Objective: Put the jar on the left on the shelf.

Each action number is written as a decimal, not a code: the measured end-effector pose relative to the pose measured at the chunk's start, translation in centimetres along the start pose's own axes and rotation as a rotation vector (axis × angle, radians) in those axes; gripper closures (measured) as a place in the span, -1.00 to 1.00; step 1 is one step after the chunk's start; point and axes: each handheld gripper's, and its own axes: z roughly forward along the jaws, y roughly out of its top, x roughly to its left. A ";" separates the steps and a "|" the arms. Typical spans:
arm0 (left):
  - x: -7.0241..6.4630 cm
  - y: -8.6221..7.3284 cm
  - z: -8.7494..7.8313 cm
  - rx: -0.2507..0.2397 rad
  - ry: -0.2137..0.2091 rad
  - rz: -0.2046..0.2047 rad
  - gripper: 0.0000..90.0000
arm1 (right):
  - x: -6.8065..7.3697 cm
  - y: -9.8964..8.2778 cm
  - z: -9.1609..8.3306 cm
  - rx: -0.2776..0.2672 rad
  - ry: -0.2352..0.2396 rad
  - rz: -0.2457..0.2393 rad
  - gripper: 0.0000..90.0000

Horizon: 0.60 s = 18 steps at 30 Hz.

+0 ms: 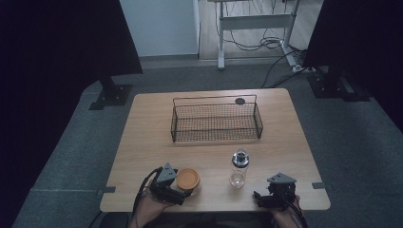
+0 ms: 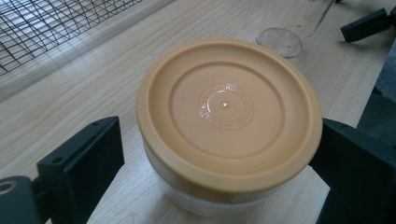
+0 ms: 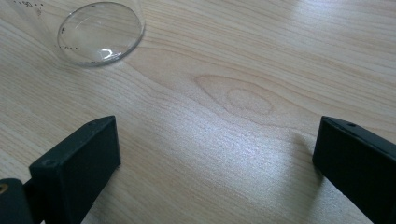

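1. Tub [image 2: 224, 135], tan lid, sits at the table's [image 1: 142, 142] near edge, between the left gripper's [image 1: 183, 187] jaws.
2. Left jaws wide: right one touching or just beside the lid rim, left one apart. Nothing held.
3. Right gripper [image 3: 215, 168] wide open, empty, over bare wood near the bottle [image 1: 239, 168].
4. Judgement: centre the tub, grip the wall under the lid, close slowly.
5. Basket [image 1: 216, 121] well apart.
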 end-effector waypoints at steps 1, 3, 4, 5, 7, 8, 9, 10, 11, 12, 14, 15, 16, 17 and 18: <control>-0.1 0.0 0.1 0.001 0.006 -0.004 -0.92 | 0.0 0.0 0.0 0.000 0.000 0.000 -1.00; -0.2 0.0 0.3 0.005 0.013 -0.011 -0.92 | 0.0 0.0 0.0 0.000 0.000 0.000 -1.00; -0.2 0.0 0.4 0.009 0.016 -0.013 -0.92 | 0.0 0.0 0.0 0.000 0.001 -0.001 -1.00; -0.3 0.0 0.5 0.012 0.022 -0.013 -0.92 | 0.0 0.0 0.0 0.000 0.001 -0.001 -1.00; -0.5 0.0 0.7 0.017 0.035 -0.015 -0.92 | 0.0 0.0 0.0 -0.001 0.002 -0.002 -1.00; -0.6 0.1 0.8 0.020 0.040 -0.015 -0.92 | 0.0 0.0 0.0 0.000 0.002 -0.002 -1.00; -0.7 0.1 0.9 0.020 0.045 -0.017 -0.92 | 0.0 0.0 0.0 -0.001 0.002 -0.002 -1.00; -0.7 0.1 0.9 0.021 0.050 -0.020 -0.91 | 0.0 0.0 0.0 -0.001 0.002 -0.002 -1.00; -0.8 0.2 1.0 0.020 0.057 -0.026 -0.91 | 0.0 0.0 0.0 -0.001 0.002 -0.002 -1.00; -0.9 0.2 1.1 0.022 0.062 -0.028 -0.91 | 0.0 0.0 0.0 0.000 0.002 -0.002 -1.00; -1.1 0.3 1.3 0.025 0.072 -0.041 -0.90 | 0.0 0.0 0.0 0.000 0.002 -0.002 -1.00; -1.1 0.3 1.4 0.028 0.079 -0.047 -0.90 | 0.0 0.0 0.0 0.000 0.002 -0.002 -1.00; -1.2 0.3 1.5 0.031 0.085 -0.052 -0.90 | 0.0 0.0 0.0 0.000 0.002 -0.002 -1.00; -1.3 0.4 1.7 0.037 0.089 -0.055 -0.89 | 0.0 0.0 0.0 0.000 0.002 -0.002 -1.00; -1.4 0.4 1.9 0.042 0.102 -0.060 -0.89 | 0.0 0.0 0.0 0.000 0.002 -0.003 -1.00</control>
